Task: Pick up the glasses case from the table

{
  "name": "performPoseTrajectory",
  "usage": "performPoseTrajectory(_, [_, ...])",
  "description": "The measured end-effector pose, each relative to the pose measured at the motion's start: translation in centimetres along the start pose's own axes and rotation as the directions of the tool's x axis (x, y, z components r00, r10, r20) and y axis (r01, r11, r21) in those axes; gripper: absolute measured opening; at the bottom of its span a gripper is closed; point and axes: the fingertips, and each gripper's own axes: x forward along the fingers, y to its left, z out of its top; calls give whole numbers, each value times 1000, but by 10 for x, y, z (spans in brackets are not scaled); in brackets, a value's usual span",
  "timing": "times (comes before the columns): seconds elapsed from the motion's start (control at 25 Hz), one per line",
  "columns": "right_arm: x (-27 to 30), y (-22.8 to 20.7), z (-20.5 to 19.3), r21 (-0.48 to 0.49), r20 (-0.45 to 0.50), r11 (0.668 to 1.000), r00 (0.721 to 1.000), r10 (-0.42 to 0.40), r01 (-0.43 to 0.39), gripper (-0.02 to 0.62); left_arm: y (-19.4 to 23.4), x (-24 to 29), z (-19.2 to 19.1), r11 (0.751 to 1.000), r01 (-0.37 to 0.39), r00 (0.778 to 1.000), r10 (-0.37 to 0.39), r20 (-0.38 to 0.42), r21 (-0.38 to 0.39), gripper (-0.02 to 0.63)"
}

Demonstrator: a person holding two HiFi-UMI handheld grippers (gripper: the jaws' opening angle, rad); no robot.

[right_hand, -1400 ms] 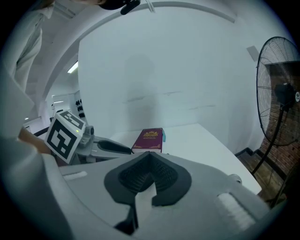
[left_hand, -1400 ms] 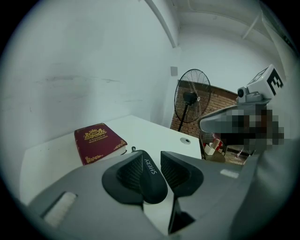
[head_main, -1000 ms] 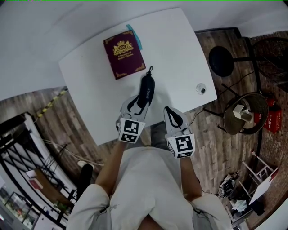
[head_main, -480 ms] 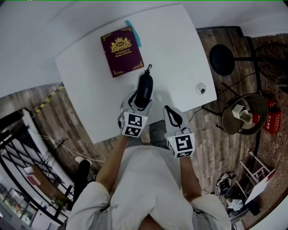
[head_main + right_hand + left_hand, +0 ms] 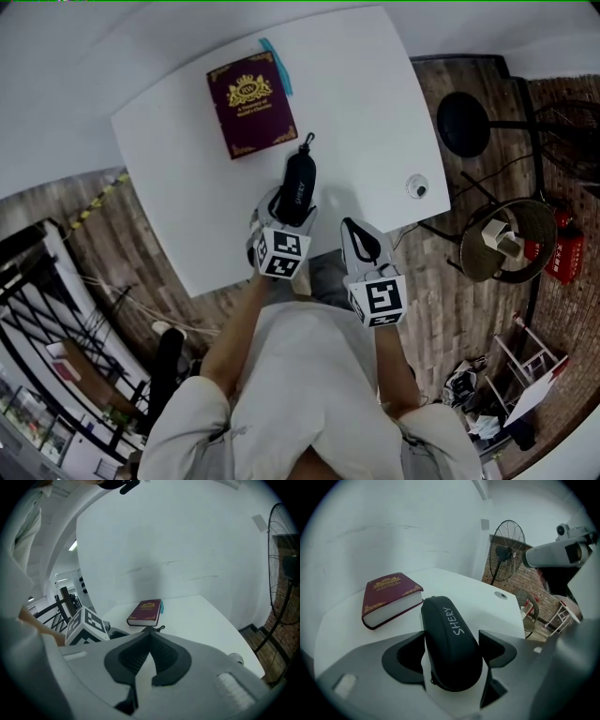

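The black glasses case (image 5: pixel 298 183) with white lettering lies on the white table (image 5: pixel 366 112), just below a maroon book (image 5: pixel 248 105). My left gripper (image 5: pixel 288 214) points down at the case's near end. In the left gripper view the case (image 5: pixel 450 639) lies between the two dark pads (image 5: pixel 410 656) of the left gripper (image 5: pixel 452 654). The jaws have just been opening and stand wide on either side of it. My right gripper (image 5: pixel 361 242) hangs at the table's near edge, to the right of the case. The right gripper (image 5: pixel 147 656) is shut on nothing.
The book (image 5: pixel 391 597) has a teal strip (image 5: pixel 278 70) sticking out beyond its far edge. A small round object (image 5: pixel 418 186) sits near the table's right edge. A black stool (image 5: pixel 461 127) and a floor fan (image 5: pixel 506 234) stand to the right of the table.
The left gripper has come down and forward over the case's near end, and its jaws have spread wider. The case, the book and the right gripper have kept their places.
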Motion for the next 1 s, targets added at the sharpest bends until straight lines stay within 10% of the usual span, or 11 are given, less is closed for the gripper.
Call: performPoseTrajectory(1.0, [-13,9,-2,5,25,999,999,-44,44,3,-11,-9,4,998,66,998,-66,20,-15,342])
